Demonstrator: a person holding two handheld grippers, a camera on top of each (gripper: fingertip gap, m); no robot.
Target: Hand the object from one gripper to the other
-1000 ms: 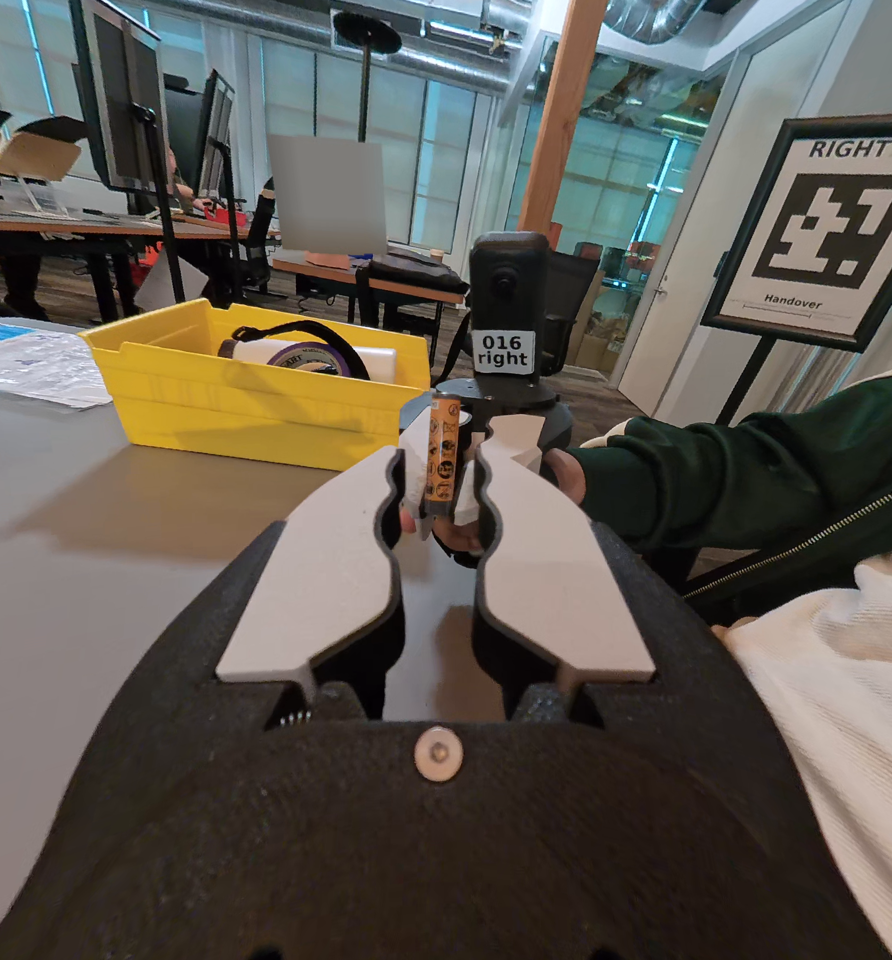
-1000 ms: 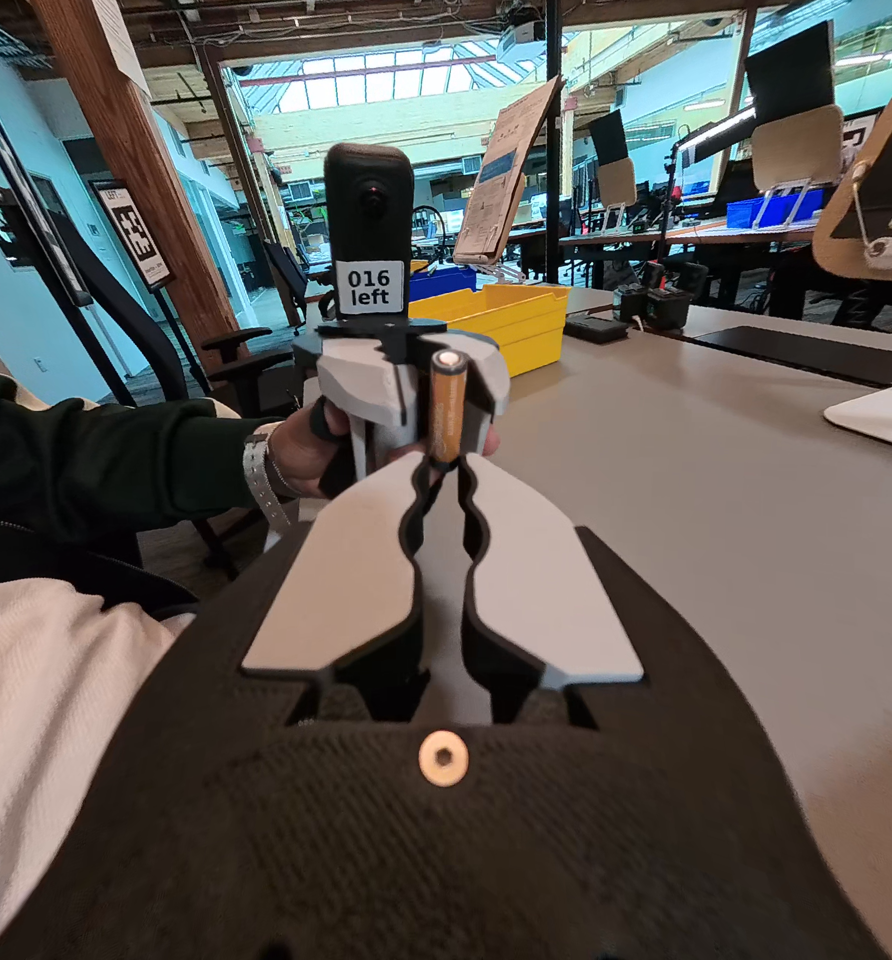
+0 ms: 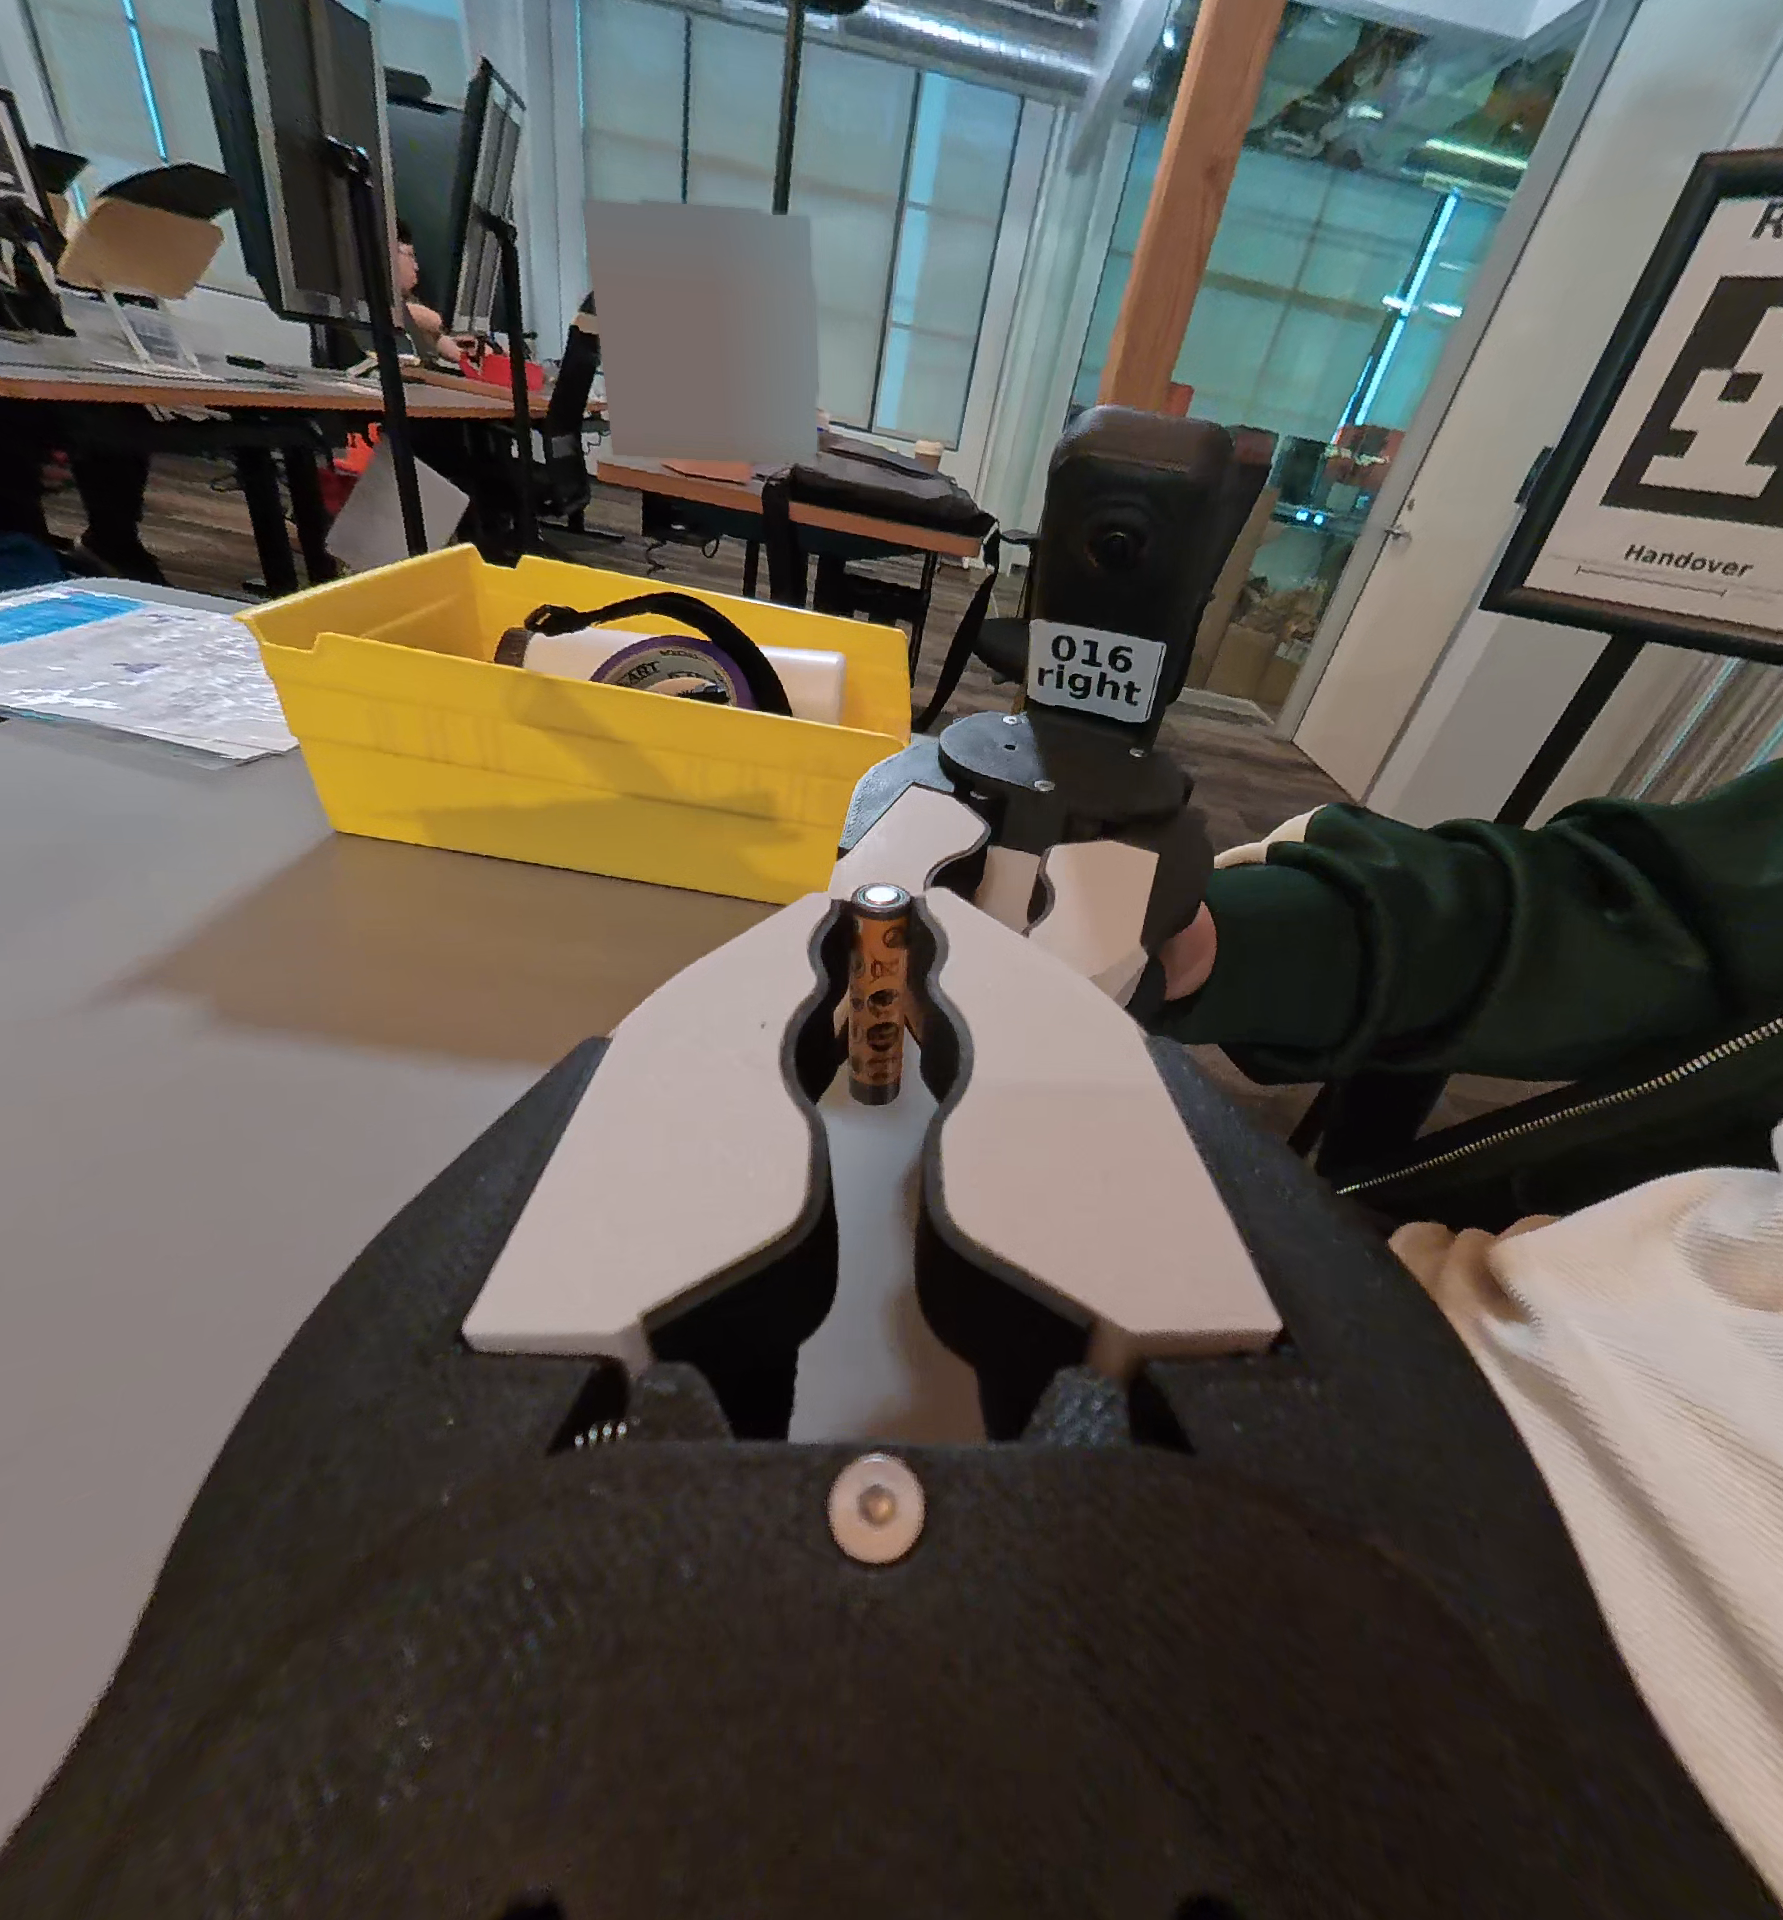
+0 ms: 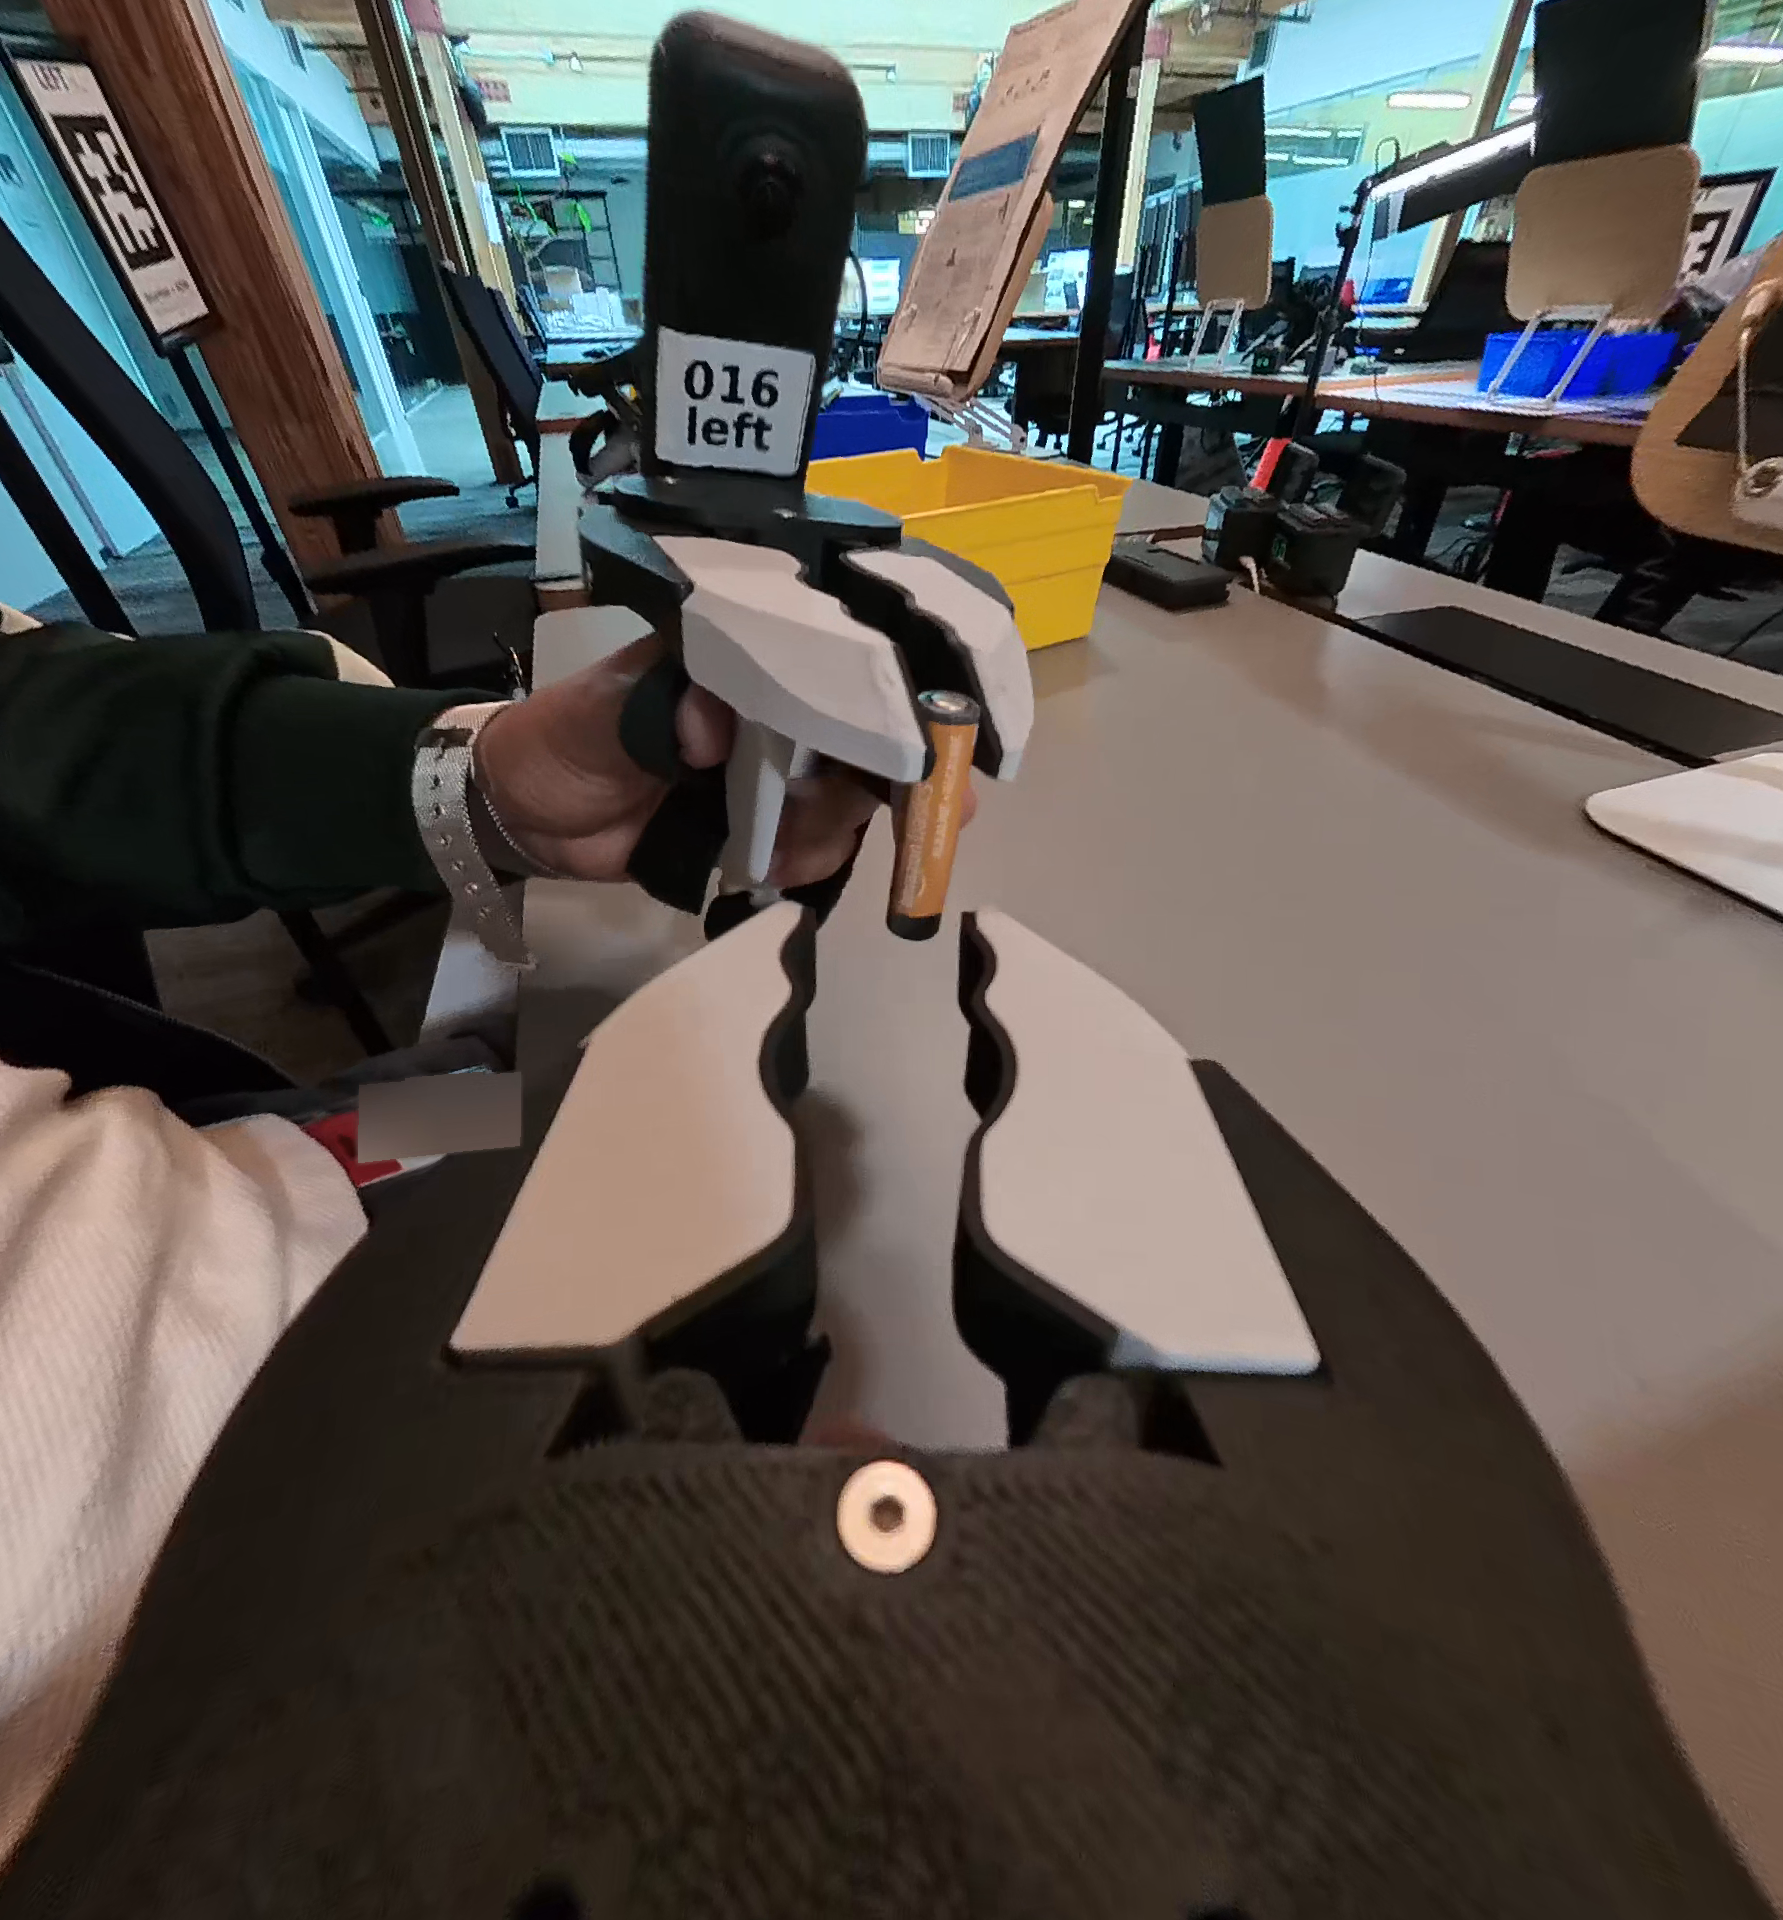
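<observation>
An orange and black battery point(image 3: 876, 997) stands upright between the tips of my left gripper point(image 3: 874, 914), which is shut on its upper part. In the right wrist view the left gripper point(image 4: 954, 743) holds the battery point(image 4: 931, 821) by its top end, with the lower end hanging free above the grey table point(image 4: 1334, 935). My right gripper point(image 4: 885, 935) is open and empty, its tips just below and on either side of the battery's lower end, not touching it. In the left wrist view the right gripper point(image 3: 1032, 894) sits just behind and to the right of my left one.
A yellow bin point(image 3: 575, 758) with a tape roll and a white bottle stands on the table at the left. Papers point(image 3: 108, 665) lie at the far left. Another yellow bin point(image 4: 991, 530) and a black pad point(image 4: 1583, 675) lie further out. A person's green sleeves reach in from the table edge. Both grippers' tips are close together, under 4 cm apart.
The right gripper has let go of the battery and opened, drawing back a little. The left gripper has shut on the battery and now holds it alone.
</observation>
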